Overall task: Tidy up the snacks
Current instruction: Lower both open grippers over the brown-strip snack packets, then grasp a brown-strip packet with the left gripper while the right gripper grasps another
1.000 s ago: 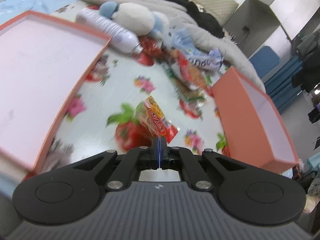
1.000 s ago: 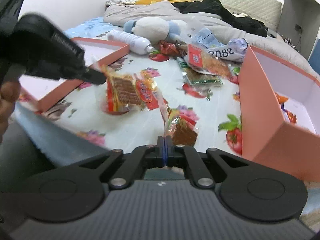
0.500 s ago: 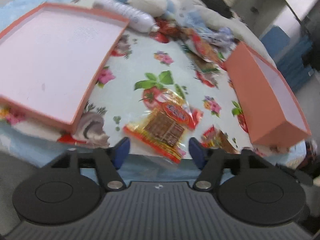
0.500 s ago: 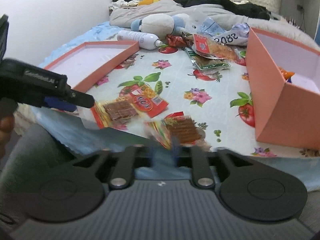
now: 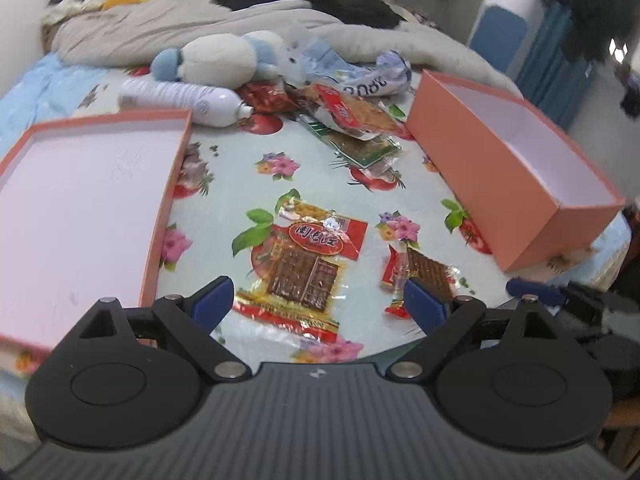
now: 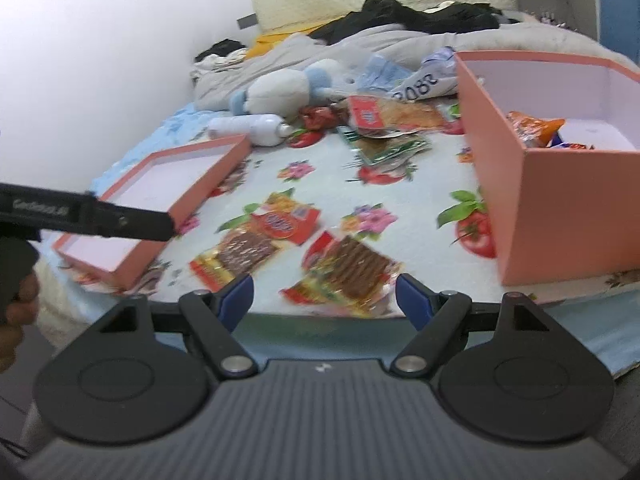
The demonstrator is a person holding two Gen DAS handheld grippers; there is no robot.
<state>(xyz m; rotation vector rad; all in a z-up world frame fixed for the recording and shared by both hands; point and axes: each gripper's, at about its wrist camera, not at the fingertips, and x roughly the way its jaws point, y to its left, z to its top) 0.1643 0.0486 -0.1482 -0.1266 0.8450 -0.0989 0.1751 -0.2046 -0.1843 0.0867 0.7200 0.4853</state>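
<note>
Left wrist view: the left gripper [image 5: 319, 304] hangs over the near edge of the floral cloth [image 5: 240, 184], fingers spread wide and holding nothing. Taking the deep box [image 5: 508, 172] as landmark: a large snack pack [image 5: 308, 260] lies flat on the cloth well to its left, between the blue fingertips [image 5: 212, 298] and just beyond them. A smaller pack [image 5: 424, 276] lies between the large pack and the box's near corner, its near end behind the right fingertip. The pile of packs [image 5: 352, 124] sits at the box's far left corner, with a white bottle [image 5: 180, 100] and a plush toy [image 5: 224, 58] further left of it. The shallow lid [image 5: 80, 200] lies well left of the box, across the cloth. The tip of the other gripper shows just below the box's near corner.

Right wrist view: the right gripper [image 6: 325, 298] also stands spread wide and empty at the cloth's [image 6: 420, 184] near edge. The box [image 6: 560, 184] is to the right, holding an orange pack [image 6: 536, 128] against its left wall. The smaller pack [image 6: 348, 272] lies left of the box's near corner, between the fingertips [image 6: 412, 300] and just beyond them; the large pack [image 6: 256, 244] lies just left of it, apart from it. The lid [image 6: 160, 208] is further left, with the left gripper's finger [image 6: 120, 220] reaching over its near part. The pile [image 6: 392, 120] lies at the box's far left side, the bottle [image 6: 252, 128] and toy [image 6: 280, 88] left of that.
</note>
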